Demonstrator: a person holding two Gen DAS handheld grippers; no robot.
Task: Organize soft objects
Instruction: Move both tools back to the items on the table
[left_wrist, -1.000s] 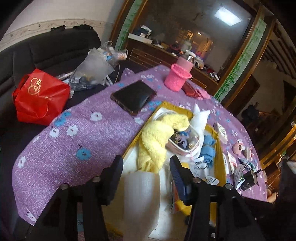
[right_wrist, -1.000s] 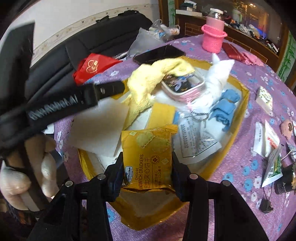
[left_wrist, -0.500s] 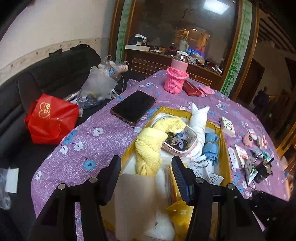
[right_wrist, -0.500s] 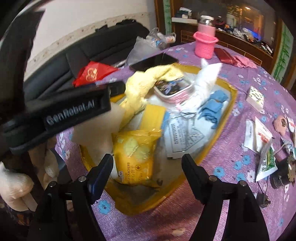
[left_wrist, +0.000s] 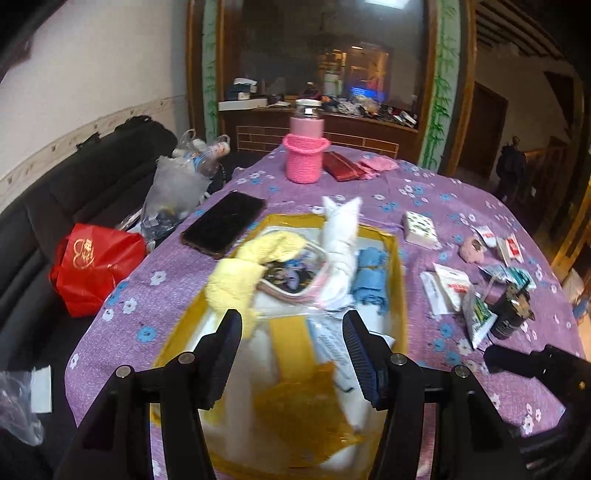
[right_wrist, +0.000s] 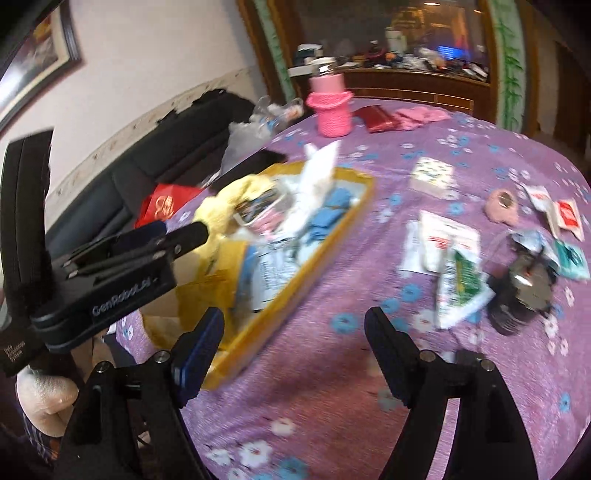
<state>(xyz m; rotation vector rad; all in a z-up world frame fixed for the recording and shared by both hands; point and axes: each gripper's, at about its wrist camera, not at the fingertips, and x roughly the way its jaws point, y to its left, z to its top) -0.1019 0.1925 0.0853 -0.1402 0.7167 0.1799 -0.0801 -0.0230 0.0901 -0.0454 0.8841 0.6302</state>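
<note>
A yellow tray (left_wrist: 400, 280) on the purple flowered tablecloth holds a yellow towel (left_wrist: 236, 277), a white cloth (left_wrist: 341, 236), a blue cloth (left_wrist: 369, 280), a clear pouch (left_wrist: 291, 277), a yellow cracker packet (left_wrist: 303, 398) and papers. My left gripper (left_wrist: 291, 332) is open and empty above the tray's near end. My right gripper (right_wrist: 293, 332) is open and empty over the tablecloth, just right of the tray (right_wrist: 314, 258). The left gripper's body (right_wrist: 122, 266) shows at the left of the right wrist view.
A black phone (left_wrist: 225, 223), a pink knitted cup (left_wrist: 304, 160), a red wallet (left_wrist: 341, 166) and a pink cloth (left_wrist: 378, 164) lie beyond the tray. Sachets (right_wrist: 443, 243), a tissue pack (right_wrist: 432, 177), a pink round object (right_wrist: 502, 205) and a dark jar (right_wrist: 521, 295) lie right. A red bag (left_wrist: 92, 266) is on the black sofa.
My right gripper opened, let go of the cracker packet in the tray, and swung right over the tablecloth. My left gripper pulled back and up, staying open.
</note>
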